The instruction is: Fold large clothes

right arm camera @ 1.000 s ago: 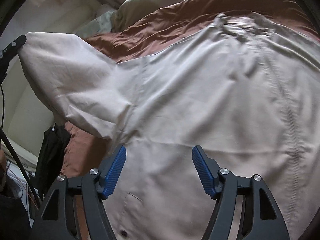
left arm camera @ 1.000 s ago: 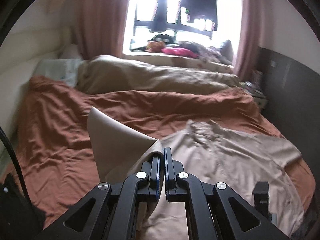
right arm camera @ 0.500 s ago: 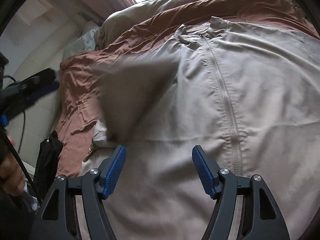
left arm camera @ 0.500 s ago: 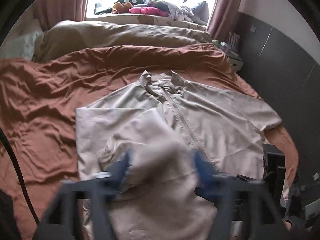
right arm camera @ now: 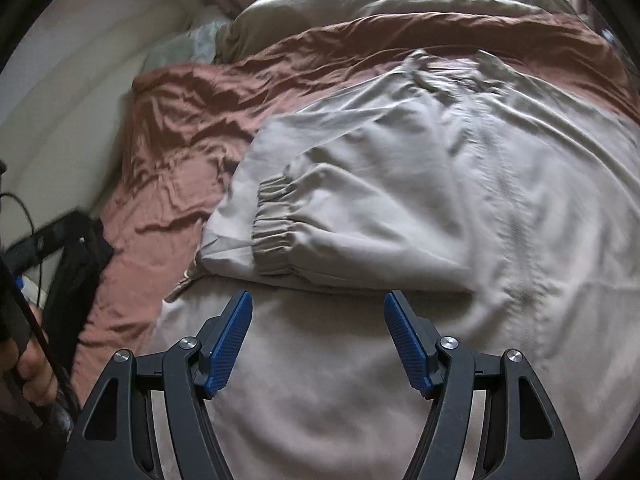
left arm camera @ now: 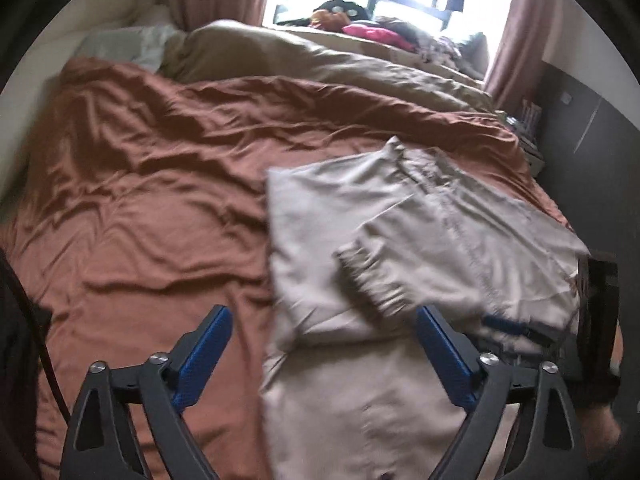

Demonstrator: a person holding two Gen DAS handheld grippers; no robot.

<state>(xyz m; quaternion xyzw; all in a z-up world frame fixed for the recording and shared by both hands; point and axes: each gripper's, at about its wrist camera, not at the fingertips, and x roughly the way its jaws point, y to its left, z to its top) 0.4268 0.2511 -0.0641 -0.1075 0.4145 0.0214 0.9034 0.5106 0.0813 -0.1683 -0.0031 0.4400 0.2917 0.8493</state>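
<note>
On the rumpled rust-brown bedsheet [left arm camera: 140,208], a large beige zip-front jacket [right arm camera: 500,200] lies spread flat with its collar toward the far window, and 1 long sleeve [right arm camera: 360,216] is folded in across the chest, its gathered elastic cuff [right arm camera: 274,236] resting on the body panel near the side edge. That reads as 1 fold done out of several: the other sleeve is not yet brought in, as far as the views show, and the body is not yet folded lengthwise or doubled up from the hem. The left gripper [left arm camera: 320,356] hovers above the jacket's near edge with its blue-padded jaws spread wide and nothing pinched between them; they have just been opening, then easing in very slightly, and the cloth below lies clear of the pads. The right gripper [right arm camera: 318,340] hangs over the lower front of the jacket, jaws apart and empty, just short of the folded sleeve. Much is hard to make out: the left wrist view is smeared by motion, so the sleeve's edges and the zip are soft; the jacket's far sleeve runs off toward the right edge of both views and is cut off; the hem sits under the grippers and out of frame. A crumpled tan duvet [left arm camera: 320,56] lies beyond, well apart from the jacket.
</note>
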